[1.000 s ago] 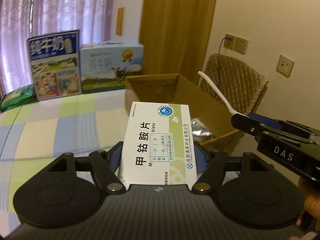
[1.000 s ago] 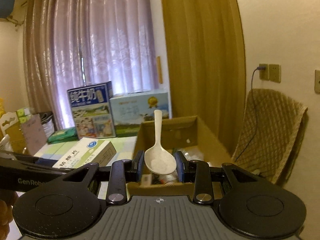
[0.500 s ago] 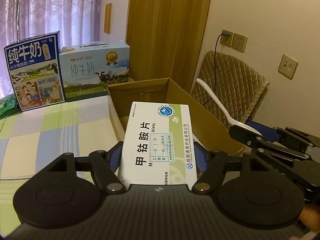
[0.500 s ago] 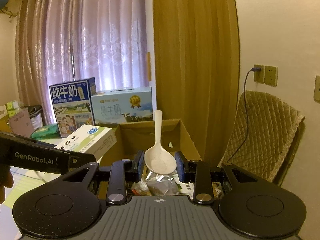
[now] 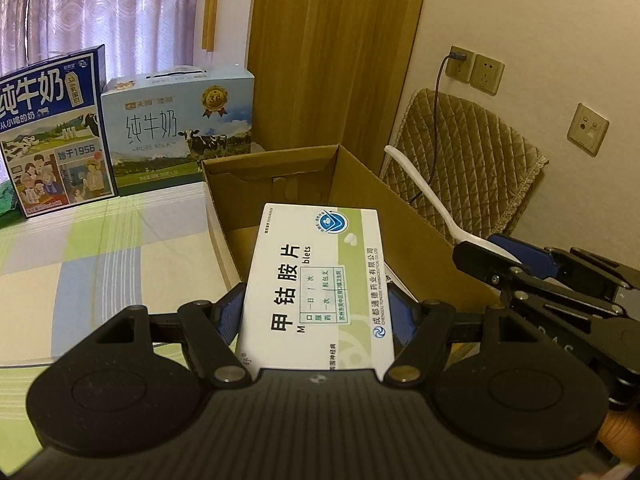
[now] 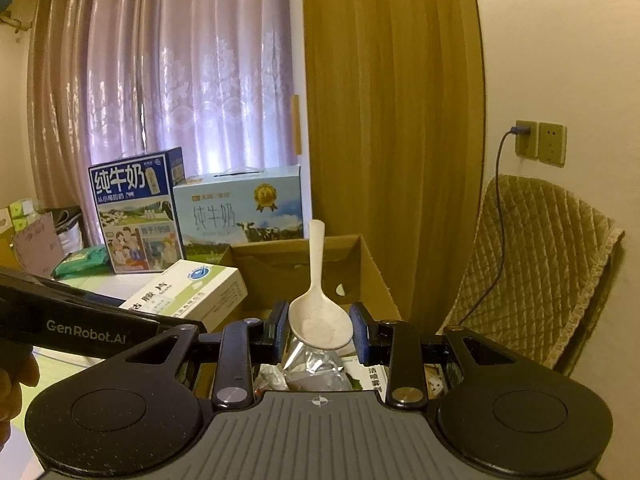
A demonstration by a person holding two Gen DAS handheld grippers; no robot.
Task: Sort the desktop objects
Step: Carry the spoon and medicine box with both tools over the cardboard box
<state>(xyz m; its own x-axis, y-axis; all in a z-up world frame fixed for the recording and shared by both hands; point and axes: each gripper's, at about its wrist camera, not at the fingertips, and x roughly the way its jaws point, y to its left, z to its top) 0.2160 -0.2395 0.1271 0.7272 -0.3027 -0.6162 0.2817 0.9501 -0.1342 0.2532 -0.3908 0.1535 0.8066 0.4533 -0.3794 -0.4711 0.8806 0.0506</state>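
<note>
My left gripper (image 5: 316, 308) is shut on a white and green medicine box (image 5: 316, 284), held flat over the near end of an open cardboard box (image 5: 408, 220). My right gripper (image 6: 320, 330) is shut on the bowl of a cream plastic spoon (image 6: 316, 304), whose handle points up. It hangs above the cardboard box (image 6: 372, 272), where foil packets (image 6: 316, 368) lie inside. The spoon (image 5: 424, 200) and the right gripper (image 5: 500, 264) show at the right of the left wrist view. The medicine box (image 6: 192, 290) shows at the left of the right wrist view.
Two milk cartons, a dark blue one (image 5: 52, 136) and a light blue one (image 5: 176, 128), stand at the back of the checked tablecloth (image 5: 100, 248). A quilted chair (image 5: 468, 160) stands by the wall to the right of the box. Curtains hang behind.
Both grippers have moved toward the cardboard box, which now lies closer and more under them. Their holds on the medicine box and the spoon are unchanged.
</note>
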